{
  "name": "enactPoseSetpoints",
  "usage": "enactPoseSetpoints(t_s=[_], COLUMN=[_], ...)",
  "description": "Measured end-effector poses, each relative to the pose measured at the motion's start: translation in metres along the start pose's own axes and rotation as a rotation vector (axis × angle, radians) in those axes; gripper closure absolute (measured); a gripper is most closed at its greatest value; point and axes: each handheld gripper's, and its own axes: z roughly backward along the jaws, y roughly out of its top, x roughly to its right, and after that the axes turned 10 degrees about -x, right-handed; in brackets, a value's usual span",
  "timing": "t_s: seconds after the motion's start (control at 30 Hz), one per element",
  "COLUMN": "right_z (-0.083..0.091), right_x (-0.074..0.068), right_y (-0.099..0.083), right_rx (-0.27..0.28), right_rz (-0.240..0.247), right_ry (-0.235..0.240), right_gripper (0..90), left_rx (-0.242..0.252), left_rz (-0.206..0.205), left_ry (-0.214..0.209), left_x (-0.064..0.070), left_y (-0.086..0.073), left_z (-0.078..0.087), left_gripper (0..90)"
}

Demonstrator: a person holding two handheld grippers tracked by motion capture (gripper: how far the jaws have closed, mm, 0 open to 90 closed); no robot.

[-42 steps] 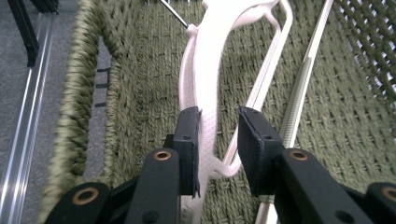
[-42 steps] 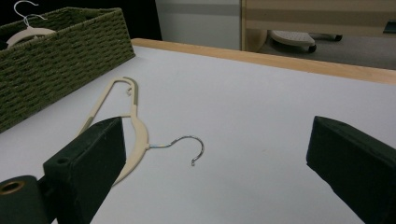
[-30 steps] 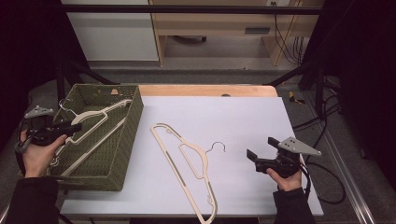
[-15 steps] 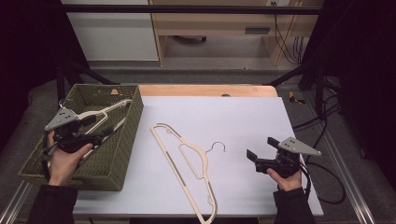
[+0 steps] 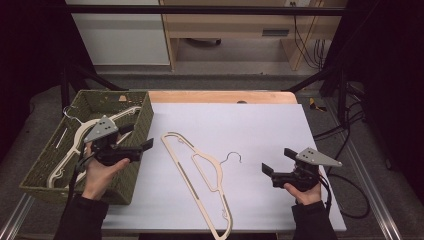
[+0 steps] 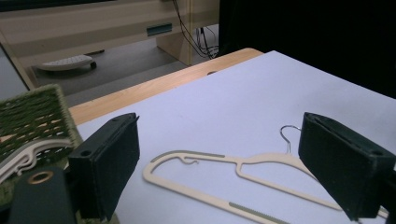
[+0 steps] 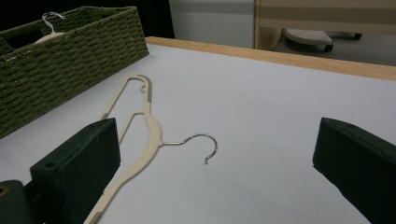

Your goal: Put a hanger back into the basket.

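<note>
Lying flat on the white table [image 5: 260, 125], a cream plastic hanger [image 5: 200, 172] with a metal hook [image 5: 234, 156] sits near the centre-left, its hook pointing toward the person's right side. Nothing touches it.

Left gripper [image 5: 142, 148] is held in the left hand [image 5: 100, 167] over the right wall of the green woven basket [image 5: 50, 165], jaws aimed toward the hanger on the table. In the left gripper view its 2 black jaws stand wide apart, nothing between them; the hanger [image 6: 224, 175] shows in the gap, lower on the table beyond the jaws, with the basket's corner [image 6: 35, 116] at the left edge.

Basket sits at the table's left edge and holds more cream hangers [image 5: 82, 135] (at least 2, exact count unclear), one wire hook poking up at the far-left corner.

Right gripper [image 5: 267, 171] is held in the right hand [image 5: 302, 190] low over the table's near-right area, well apart from the hanger, pointing left toward it. In the right gripper view its 2 jaws are spread wide and empty; the hanger [image 7: 140, 126] and its hook [image 7: 203, 142] lie ahead between them, the basket [image 7: 70, 56] farther off at upper left.
</note>
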Motion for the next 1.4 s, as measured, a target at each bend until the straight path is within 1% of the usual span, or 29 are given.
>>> enactPoseSetpoints(t_s=[0.07, 0.1, 0.13, 0.17, 0.2, 0.27, 0.3, 0.37, 0.43, 0.47, 0.57, 0.63, 0.7, 0.77, 0.9, 0.93, 0.97, 1.0, 1.03, 1.1, 1.17, 1.23, 1.4], right_z=[0.000, 0.000, 0.000, 0.000, 0.000, 0.000, 0.001, 0.002, 0.003, 0.004, 0.004, 0.004, 0.004, 0.004, 0.005, 0.005, 0.005, 0.005, 0.006, 0.007, 0.007, 0.008, 0.008], right_x=[0.000, -0.001, -0.001, -0.002, -0.002, -0.003, -0.002, -0.002, -0.002, -0.001, -0.001, -0.002, -0.002, -0.001, -0.001, -0.001, -0.001, -0.001, -0.001, -0.001, 0.000, 0.000, 0.000], right_y=[0.000, 0.000, 0.000, 0.000, -0.001, 0.000, 0.000, 0.000, 0.000, 0.000, 0.000, 0.000, 0.000, 0.000, 0.000, 0.000, 0.000, 0.000, 0.000, 0.001, 0.001, 0.001, 0.001], right_rx=[0.002, 0.005, 0.004, 0.000, -0.005, 0.002, 0.006, 0.012, 0.021, 0.023, 0.025, 0.025, 0.025, 0.027, 0.033, 0.035, 0.036, 0.037, 0.036, 0.038, 0.039, 0.046, 0.052], right_rz=[0.006, 0.001, 0.006, 0.004, 0.013, 0.006, 0.011, 0.008, 0.007, 0.004, 0.005, 0.006, 0.010, 0.007, 0.007, 0.005, 0.004, 0.006, 0.006, 0.007, 0.006, 0.006, 0.005], right_ry=[0.015, 0.020, 0.022, 0.015, 0.007, 0.004, 0.006, 0.002, 0.002, 0.002, 0.001, 0.003, 0.006, 0.005, 0.010, 0.008, 0.013, 0.010, 0.010, 0.016, 0.015, 0.015, 0.018], right_gripper=[0.7, 0.9, 2.3, 3.3, 3.4, 3.5, 3.6, 3.6, 3.7, 3.7, 3.9, 3.9, 4.1, 4.2, 4.4, 4.4, 4.4, 4.4, 4.5, 4.5, 4.6, 4.6, 4.8], left_rx=[0.001, -0.001, -0.007, -0.012, -0.019, -0.026, -0.032, -0.032, -0.029, -0.033, -0.062, -0.082, -0.092, -0.101, -0.130, -0.137, -0.133, -0.134, -0.135, -0.137, -0.154, -0.179, -0.240], left_rz=[-0.001, -0.007, -0.010, -0.018, -0.025, -0.038, -0.038, -0.037, -0.038, -0.047, -0.081, -0.102, -0.111, -0.106, -0.127, -0.138, -0.139, -0.130, -0.118, -0.117, -0.132, -0.138, -0.132], left_ry=[-0.012, -0.014, -0.016, -0.017, -0.017, -0.019, -0.017, -0.029, -0.048, -0.048, -0.065, -0.068, -0.076, -0.085, -0.105, -0.100, -0.095, -0.102, -0.120, -0.127, -0.118, -0.120, -0.137], left_x=[0.006, 0.009, 0.012, 0.015, 0.017, 0.024, 0.026, 0.033, 0.041, 0.044, 0.058, 0.068, 0.075, 0.081, 0.094, 0.098, 0.100, 0.101, 0.102, 0.106, 0.109, 0.111, 0.116], left_y=[0.004, 0.006, 0.008, 0.010, 0.013, 0.018, 0.021, 0.024, 0.026, 0.026, 0.027, 0.028, 0.028, 0.027, 0.026, 0.026, 0.026, 0.026, 0.027, 0.028, 0.028, 0.025, 0.016], left_z=[-0.006, -0.010, -0.014, -0.018, -0.022, -0.030, -0.034, -0.041, -0.047, -0.049, -0.061, -0.071, -0.079, -0.087, -0.101, -0.106, -0.109, -0.111, -0.114, -0.120, -0.125, -0.134, -0.157], left_gripper=[12.9, 13.2, 13.5, 13.6, 13.8, 13.9, 14.4, 14.6, 15.7, 15.8, 15.8, 15.8, 15.8, 16.5, 17.5, 17.9, 17.9, 18.7, 18.6, 19.1, 19.3, 19.7, 21.7])
